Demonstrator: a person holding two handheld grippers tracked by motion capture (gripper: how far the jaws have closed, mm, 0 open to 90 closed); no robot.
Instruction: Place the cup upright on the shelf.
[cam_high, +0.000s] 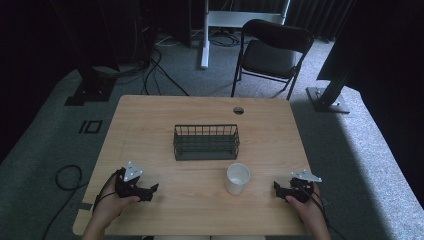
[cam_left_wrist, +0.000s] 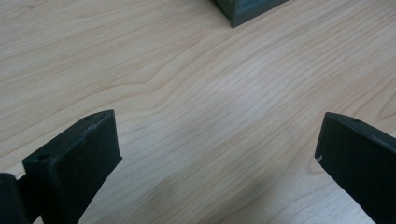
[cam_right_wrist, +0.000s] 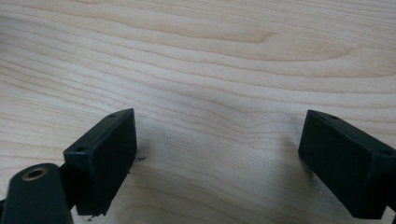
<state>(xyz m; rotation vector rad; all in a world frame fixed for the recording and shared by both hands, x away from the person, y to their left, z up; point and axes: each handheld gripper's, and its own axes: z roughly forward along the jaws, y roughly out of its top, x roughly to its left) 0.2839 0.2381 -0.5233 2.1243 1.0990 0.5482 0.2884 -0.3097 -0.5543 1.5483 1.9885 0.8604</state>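
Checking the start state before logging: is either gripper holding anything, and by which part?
Nothing is held. The left gripper and right gripper both stand open over bare table.

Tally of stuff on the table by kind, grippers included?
white cup: 1
dark wire basket: 1
grippers: 2, left gripper and right gripper, both open, resting on the table
Total: 4
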